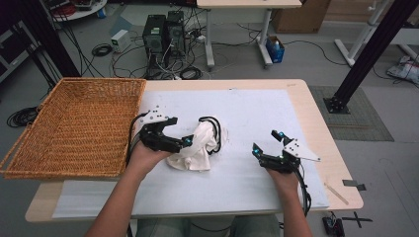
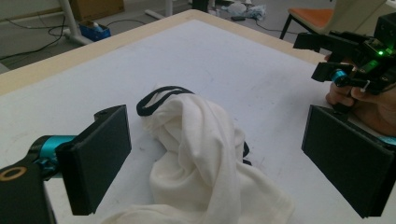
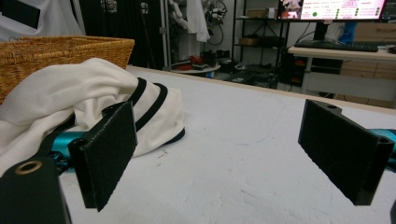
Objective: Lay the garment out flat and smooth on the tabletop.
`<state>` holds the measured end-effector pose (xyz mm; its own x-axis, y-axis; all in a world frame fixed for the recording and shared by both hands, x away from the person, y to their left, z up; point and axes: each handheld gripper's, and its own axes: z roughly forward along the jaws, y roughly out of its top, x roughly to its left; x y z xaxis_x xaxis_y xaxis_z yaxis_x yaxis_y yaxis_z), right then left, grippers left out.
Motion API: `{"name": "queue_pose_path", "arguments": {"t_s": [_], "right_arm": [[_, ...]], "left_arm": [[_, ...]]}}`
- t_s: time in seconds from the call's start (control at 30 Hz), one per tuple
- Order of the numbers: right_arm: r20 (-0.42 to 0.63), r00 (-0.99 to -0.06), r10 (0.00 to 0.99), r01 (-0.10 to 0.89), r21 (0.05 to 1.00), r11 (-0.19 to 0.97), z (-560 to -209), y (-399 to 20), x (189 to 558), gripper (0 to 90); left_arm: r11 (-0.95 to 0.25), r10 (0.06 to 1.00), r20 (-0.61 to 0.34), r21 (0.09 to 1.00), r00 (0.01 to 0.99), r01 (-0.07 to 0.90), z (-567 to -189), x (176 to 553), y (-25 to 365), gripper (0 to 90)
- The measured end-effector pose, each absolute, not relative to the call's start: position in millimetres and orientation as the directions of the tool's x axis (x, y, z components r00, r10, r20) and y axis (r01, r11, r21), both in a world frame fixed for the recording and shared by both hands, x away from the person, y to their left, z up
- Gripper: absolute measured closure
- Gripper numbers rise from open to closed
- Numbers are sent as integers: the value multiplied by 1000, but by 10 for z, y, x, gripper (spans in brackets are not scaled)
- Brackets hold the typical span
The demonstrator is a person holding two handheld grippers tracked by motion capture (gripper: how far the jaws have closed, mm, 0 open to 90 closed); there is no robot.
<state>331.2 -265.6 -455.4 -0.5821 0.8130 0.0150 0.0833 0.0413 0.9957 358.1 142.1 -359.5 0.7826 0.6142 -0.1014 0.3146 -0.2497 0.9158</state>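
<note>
So on the far left there's a big wicker basket point(image 1: 74, 126) sitting at the table's edge, empty as far as I can see, and my guess is that's where the laundry ends up. Just to its right is the left gripper point(image 1: 187, 141), jaws spread wide and pushed right up against the white garment point(image 1: 197, 145), a crumpled cream top with black trim lying in a heap on the white mat point(image 1: 257, 118) a bit left of centre. In the left gripper view the cloth point(image 2: 201, 158) sits between the two open pads, nothing pinched yet, so it looks like it's lining up for a grab on the bunched part where there's enough fabric to bite. Further right, the right gripper point(image 1: 266, 143) rests well apart from the cloth, also spread open, pointing back toward it. Probably parked there so it's out of the way but ready to catch a loose end if the thing flops.
</note>
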Motion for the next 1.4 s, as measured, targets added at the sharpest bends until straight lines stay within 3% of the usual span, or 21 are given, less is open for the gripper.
{"name": "queue_pose_path", "arguments": {"t_s": [0.67,0.93,1.23,1.4], "right_arm": [[27,-581,813,101,994,39,-4548,-2652,3332,121],[97,-588,803,203,979,31,-4506,-2681,3416,120],[69,-705,706,242,959,147,-4166,-2405,3518,120],[83,-754,652,270,944,192,-4142,-2123,3576,121]], "left_arm": [[-221,572,-109,934,813,281,-3621,3566,1646,82],[-193,591,-123,938,797,288,-3636,3573,1880,82],[-188,603,-117,941,789,283,-3629,3603,1959,82],[-174,615,-125,942,779,289,-3688,3593,1960,82]]}}
